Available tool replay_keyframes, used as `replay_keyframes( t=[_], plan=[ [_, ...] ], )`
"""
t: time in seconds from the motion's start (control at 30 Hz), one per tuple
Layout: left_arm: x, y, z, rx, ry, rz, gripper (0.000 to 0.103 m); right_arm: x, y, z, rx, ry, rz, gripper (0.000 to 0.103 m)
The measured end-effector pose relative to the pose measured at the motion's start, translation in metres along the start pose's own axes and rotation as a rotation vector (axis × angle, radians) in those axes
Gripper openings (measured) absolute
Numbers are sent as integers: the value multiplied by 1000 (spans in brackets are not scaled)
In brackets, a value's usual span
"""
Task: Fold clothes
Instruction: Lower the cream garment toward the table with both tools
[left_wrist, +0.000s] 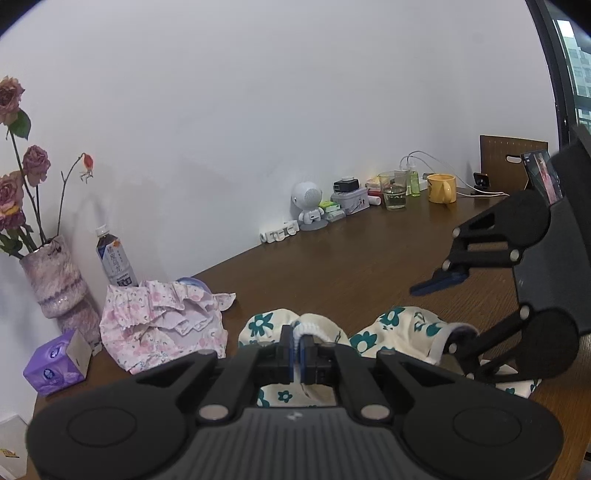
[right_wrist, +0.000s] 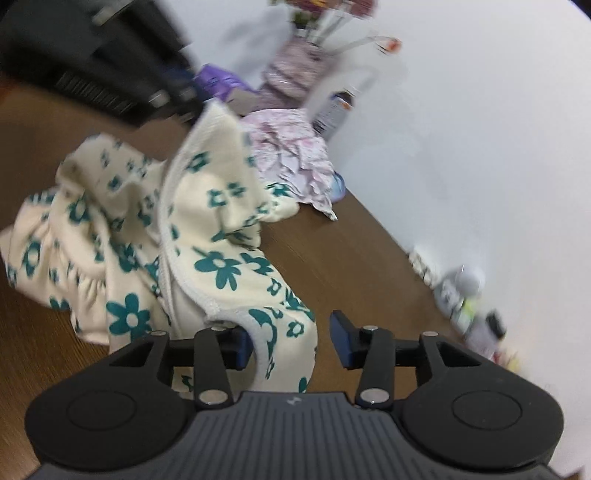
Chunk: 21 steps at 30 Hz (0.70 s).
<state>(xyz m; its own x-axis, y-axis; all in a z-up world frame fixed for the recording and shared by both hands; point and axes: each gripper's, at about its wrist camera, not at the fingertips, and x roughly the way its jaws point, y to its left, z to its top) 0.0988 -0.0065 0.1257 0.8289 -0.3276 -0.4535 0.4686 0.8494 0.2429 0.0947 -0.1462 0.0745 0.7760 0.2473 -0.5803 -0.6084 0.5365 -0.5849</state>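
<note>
Two grippers: left (left_wrist: 298, 345) pinches floral garment (right_wrist: 218, 266) (white hem); right (right_wrist: 291, 339) fingers parted.

Home: vase (left_wrist: 61, 280), mug (left_wrist: 441, 187), clothes (left_wrist: 162, 325)

Garments on table (left_wrist: 369, 258): 2 — cream one with teal flowers (right_wrist: 221, 236), pink floral one (left_wrist: 162, 325).
Claws: 2 — left (left_wrist: 298, 350), right (right_wrist: 291, 339).
Vase (left_wrist: 59, 288): 1.
Drink bottle (left_wrist: 114, 262): 1.
Purple tissue box (left_wrist: 55, 363): 1.
Yellow mug (left_wrist: 441, 188): 1.
Clear glass (left_wrist: 393, 192): 1.
White figurine speaker (left_wrist: 308, 206): 1.
</note>
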Motion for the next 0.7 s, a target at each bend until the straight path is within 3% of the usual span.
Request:
replay_keyframes(
  t=[0.03, 0.07, 0.1, 0.23, 0.43, 0.6, 0.7],
  plan=[
    [0, 0, -1, 2, 1, 2, 2, 2, 4, 2, -39, -3, -5, 39],
    [0, -1, -2, 6, 4, 8, 2, 3, 9, 3, -74, -6, -4, 28],
    [1, -1, -4, 11, 8, 16, 2, 3, 12, 3, -94, -1, 9, 4],
    [7, 0, -13, 2, 39, 41, 6, -2, 3, 4, 33, 3, 16, 2],
    [17, -9, -27, -31, 85, 36, 16, -22, -49, -7, 469, -67, 27, 2],
    [24, -16, -35, -83, 98, 46, 18, -38, -74, -29, 726, -130, 39, 2],
    [27, -16, -39, -126, 93, 56, 18, -43, -81, -42, 817, -155, 32, 2]
  ],
)
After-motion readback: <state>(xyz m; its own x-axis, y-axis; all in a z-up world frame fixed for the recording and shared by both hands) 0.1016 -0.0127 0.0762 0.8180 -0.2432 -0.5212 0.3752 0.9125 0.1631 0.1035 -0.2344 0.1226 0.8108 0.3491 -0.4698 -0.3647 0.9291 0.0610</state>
